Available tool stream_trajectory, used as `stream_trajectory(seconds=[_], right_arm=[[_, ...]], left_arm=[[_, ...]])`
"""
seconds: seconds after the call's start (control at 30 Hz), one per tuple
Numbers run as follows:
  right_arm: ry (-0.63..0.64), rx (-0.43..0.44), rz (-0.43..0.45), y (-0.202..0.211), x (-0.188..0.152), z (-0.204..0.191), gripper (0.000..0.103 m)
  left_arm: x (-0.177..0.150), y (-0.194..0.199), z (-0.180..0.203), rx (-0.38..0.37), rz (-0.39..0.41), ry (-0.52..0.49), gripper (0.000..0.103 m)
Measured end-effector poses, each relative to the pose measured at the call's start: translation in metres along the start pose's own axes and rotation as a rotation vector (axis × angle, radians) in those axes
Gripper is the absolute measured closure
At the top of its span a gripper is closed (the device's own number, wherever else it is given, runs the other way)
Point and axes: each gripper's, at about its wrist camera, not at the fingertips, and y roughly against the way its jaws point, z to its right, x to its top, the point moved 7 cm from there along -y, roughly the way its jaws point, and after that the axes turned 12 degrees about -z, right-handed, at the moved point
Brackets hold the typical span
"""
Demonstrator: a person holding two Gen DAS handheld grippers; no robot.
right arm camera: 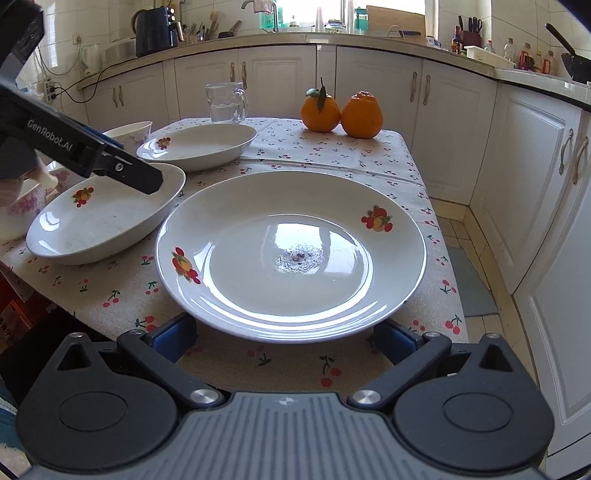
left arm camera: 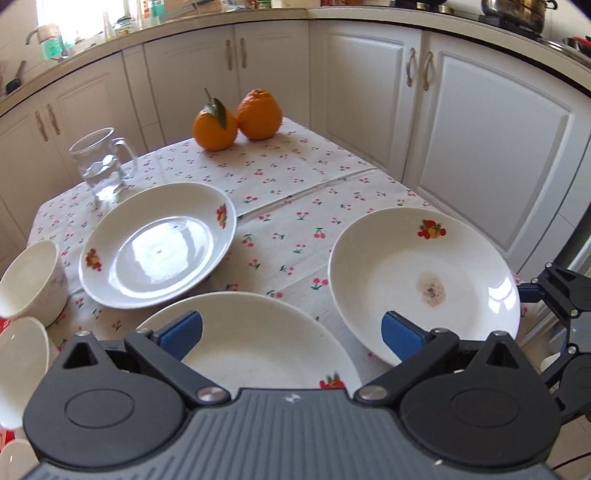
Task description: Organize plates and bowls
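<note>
We hold left gripper [left arm camera: 291, 334] above near plate [left arm camera: 258, 343], fingers [left arm camera: 400, 338] spread wide, gripping nothing. Right gripper [right arm camera: 286, 338] at desk [right arm camera: 332, 155] near edge, fingers parted either side of stained plate [right arm camera: 291, 254], contact unclear. Third plate [right arm camera: 197, 146] near glass mug [right arm camera: 225, 101]. Bowls [left arm camera: 31, 280] along left edge. Two oranges [right arm camera: 341, 110] at far edge.

A home kitchen: white cabinets [right arm camera: 280, 77] line the walls, a kettle [right arm camera: 153, 31] stands at eleven o'clock, knives [right arm camera: 471, 31] at one o'clock, beside a tap [right arm camera: 271, 14].
</note>
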Motion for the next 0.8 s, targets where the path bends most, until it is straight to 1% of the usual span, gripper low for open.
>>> stream_trajectory(seconds=[0.13,0.2,0.3,0.43,0.63,0.7,0.8], right_arm=[[0.005,0.005,0.031,0.001,-0.002,0.001,0.0],[0.001,0.002,0.038,0.001,-0.003,0.002,0.0],[0.0,-0.001,0.052,0.002,-0.004,0.002,0.0],[-0.001,-0.005,0.072,0.002,-0.006,0.003,0.0],[-0.014,-0.022,0.103,0.002,-0.008,0.002,0.0],[-0.015,-0.025,0.105,0.003,-0.009,0.002,0.0],[-0.014,-0.025,0.098,0.003,-0.009,0.001,0.0]], left_arm=[[0.023,-0.014,0.016,-0.058,-0.041,-0.089,0.001],[0.033,-0.024,0.024,-0.078,-0.078,-0.129,0.001],[0.047,-0.037,0.036,-0.13,-0.111,-0.192,0.001],[0.061,-0.058,0.046,-0.206,-0.186,-0.229,0.001],[0.07,-0.084,0.055,-0.248,-0.244,-0.289,0.001],[0.072,-0.09,0.057,-0.268,-0.267,-0.301,0.002],[0.074,-0.097,0.059,-0.278,-0.288,-0.318,0.003]])
